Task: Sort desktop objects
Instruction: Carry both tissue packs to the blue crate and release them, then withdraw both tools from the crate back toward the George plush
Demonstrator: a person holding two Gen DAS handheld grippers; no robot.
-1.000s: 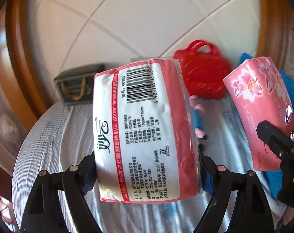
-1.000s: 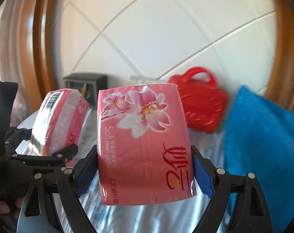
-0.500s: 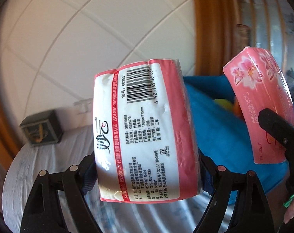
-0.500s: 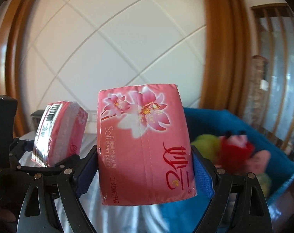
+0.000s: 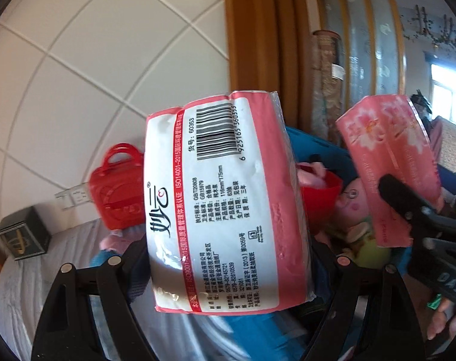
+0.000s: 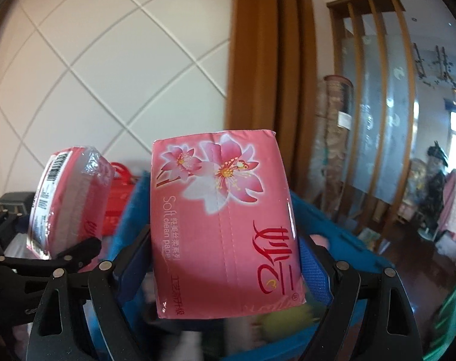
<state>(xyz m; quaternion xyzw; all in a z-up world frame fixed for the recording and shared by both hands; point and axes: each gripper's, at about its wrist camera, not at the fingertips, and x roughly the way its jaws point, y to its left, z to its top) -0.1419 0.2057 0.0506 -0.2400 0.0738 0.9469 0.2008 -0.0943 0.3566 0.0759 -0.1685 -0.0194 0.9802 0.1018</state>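
Each hand carried one pack of tissues, and the relation that mattered was how those packs sat over the blue bin (image 6: 342, 225). The left gripper (image 5: 228, 258) had its jaws clamped on the sides of the barcode pack (image 5: 225, 201), which stood with its long axis running away from the camera and up, printed white back toward the lens. The right gripper (image 6: 225, 258) was likewise clamped on the flowered pack (image 6: 225, 222), held the same way with its pink front showing. Neither pack touched anything but its own jaws; both hung in the air side by side, near each other but apart. In the right wrist view the bin's blue wall rose behind and on both sides of the flowered pack, with blurred toys below it, so that pack appeared to hang roughly over the bin's opening. In the left wrist view the soft toys (image 5: 354, 210) in the bin lay beyond and to the right of the barcode pack, while the red toy handbag (image 5: 116, 186) and a dark box (image 5: 23, 234) stood on the bench to its left. By my reading the right hand was the nearer to a drop, and the left would need to carry rightward over the rim first.
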